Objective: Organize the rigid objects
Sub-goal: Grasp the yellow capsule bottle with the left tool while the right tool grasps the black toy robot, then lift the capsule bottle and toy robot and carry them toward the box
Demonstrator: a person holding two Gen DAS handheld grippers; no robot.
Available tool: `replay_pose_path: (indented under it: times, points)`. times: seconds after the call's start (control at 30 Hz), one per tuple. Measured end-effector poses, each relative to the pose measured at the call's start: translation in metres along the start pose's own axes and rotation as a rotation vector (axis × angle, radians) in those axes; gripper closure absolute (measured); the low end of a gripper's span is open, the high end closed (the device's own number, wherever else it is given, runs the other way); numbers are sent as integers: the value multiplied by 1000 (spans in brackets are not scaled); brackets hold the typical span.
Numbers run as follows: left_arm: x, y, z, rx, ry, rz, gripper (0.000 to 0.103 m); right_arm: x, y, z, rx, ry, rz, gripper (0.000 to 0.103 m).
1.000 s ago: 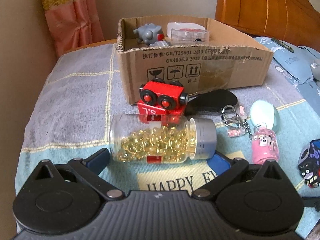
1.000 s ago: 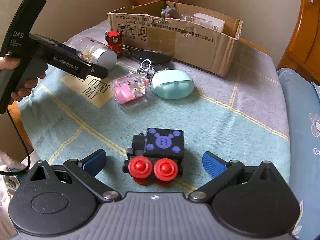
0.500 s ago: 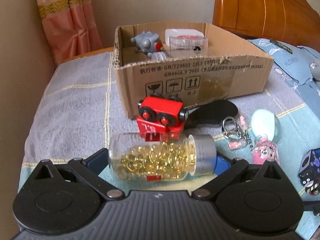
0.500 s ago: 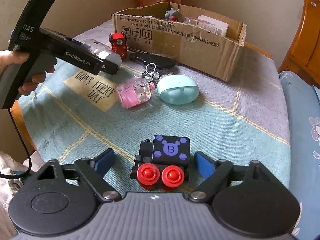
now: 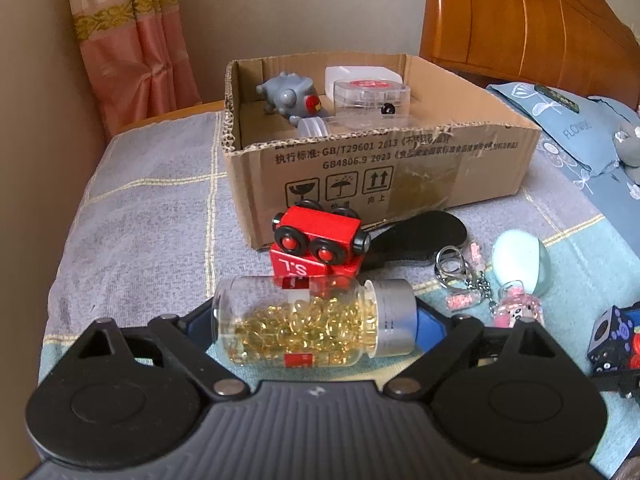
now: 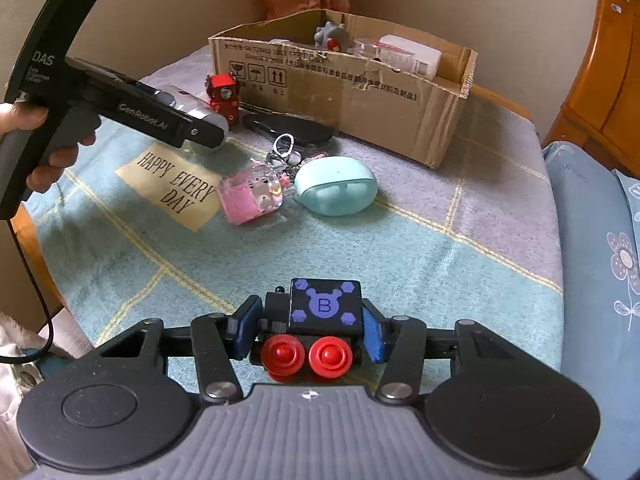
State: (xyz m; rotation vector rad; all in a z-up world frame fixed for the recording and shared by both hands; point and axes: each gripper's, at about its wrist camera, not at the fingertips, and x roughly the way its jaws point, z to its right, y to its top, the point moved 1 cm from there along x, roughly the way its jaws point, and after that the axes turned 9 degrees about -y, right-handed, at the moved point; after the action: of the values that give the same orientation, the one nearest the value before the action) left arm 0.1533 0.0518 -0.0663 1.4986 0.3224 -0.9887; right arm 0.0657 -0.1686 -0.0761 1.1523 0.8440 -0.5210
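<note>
left tool point(image 5: 316, 322): closing around clear glass bottle of yellow beads point(image 5: 304, 322), lying sideways, grey cap right | right tool point(image 6: 310, 326): squeezing black toy train with purple top point(image 6: 316, 316), red wheels near, on tabletop point(image 6: 440, 248)

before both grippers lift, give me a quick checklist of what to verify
1. Right gripper jaws on both sides of the toy train: ok.
2. Left gripper jaws closing, bottle between them; firm contact: cannot tell.
3. Bottle cap on: ok.
4. Red train clear of the bottle: cannot tell, it sits right behind.
5. Box has free space: ok.
6. Keychain clear of both grippers: ok.
</note>
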Motion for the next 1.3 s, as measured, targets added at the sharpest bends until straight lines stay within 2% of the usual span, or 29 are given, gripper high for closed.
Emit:
replay_pose_path:
  times: [0.33, 0.6, 0.97, 1.3]
  points:
    - [-15, -1, 0, 58, -20, -56, 10, -6, 8, 11, -8, 14, 9, 46]
    - [-42, 10, 4, 119, -46, -85, 10, -20, 31, 24, -37, 29, 56, 46]
    - [-64, 66, 11, 202, -67, -19, 10, -33, 90, 41, -106, 5, 175, 47]
    - [-54, 122, 5, 233, -37, 44, 10, -21, 157, 56, -107, -32, 260, 46]
